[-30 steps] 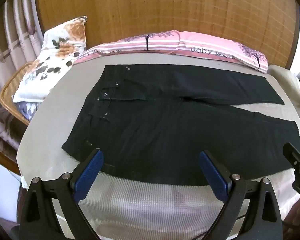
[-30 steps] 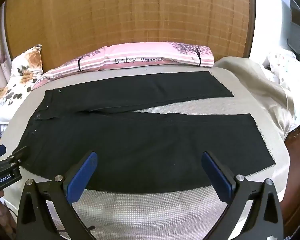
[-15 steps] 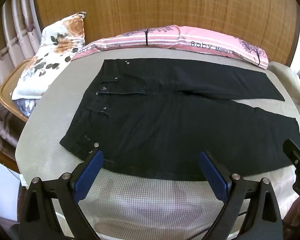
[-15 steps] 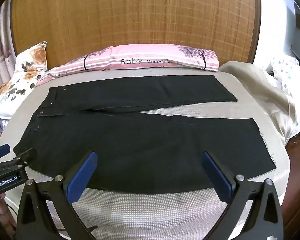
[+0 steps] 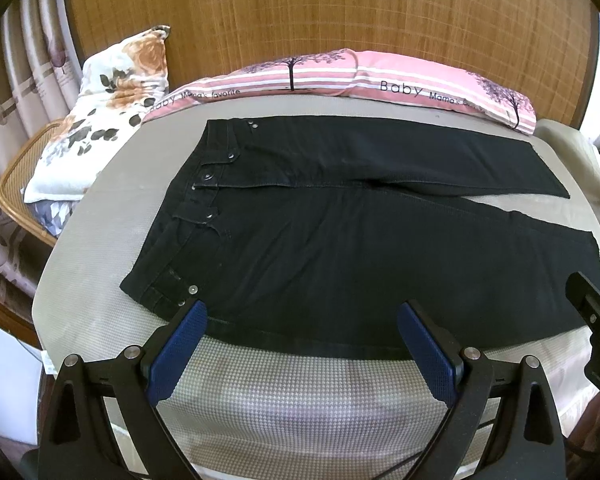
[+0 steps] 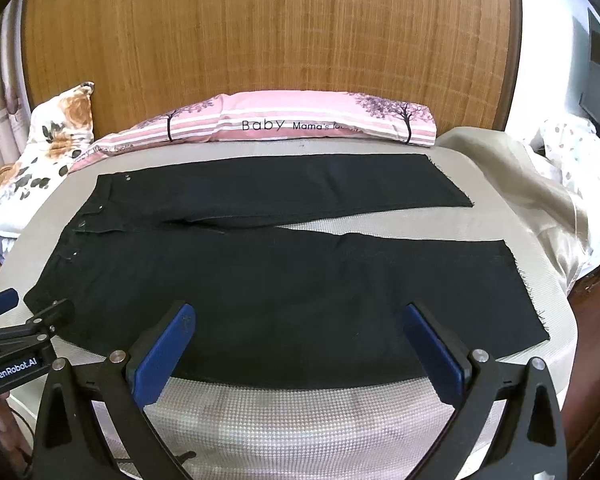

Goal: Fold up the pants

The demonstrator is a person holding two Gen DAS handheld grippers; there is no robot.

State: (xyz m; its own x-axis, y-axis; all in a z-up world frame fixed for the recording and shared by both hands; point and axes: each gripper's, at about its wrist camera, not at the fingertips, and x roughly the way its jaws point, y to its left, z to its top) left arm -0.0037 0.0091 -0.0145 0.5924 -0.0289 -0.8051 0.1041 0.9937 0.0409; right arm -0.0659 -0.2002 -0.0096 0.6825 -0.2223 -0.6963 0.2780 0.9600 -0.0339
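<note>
Black pants lie spread flat on the bed, waistband to the left and both legs running right. In the right wrist view the pants show a gap between the two legs near the hems. My left gripper hangs open over the near edge of the pants by the waist, holding nothing. My right gripper is open too, above the near edge of the front leg. Each gripper shows at the side of the other's view: the right one, the left one.
The bed has a grey textured cover. A pink striped pillow lies along the wooden headboard. A floral pillow sits at the left, a beige blanket at the right. A wicker chair stands left of the bed.
Both grippers have drawn back and risen a little, so the pants sit slightly farther and lower in both views. Both stay open. The pants have not moved.
</note>
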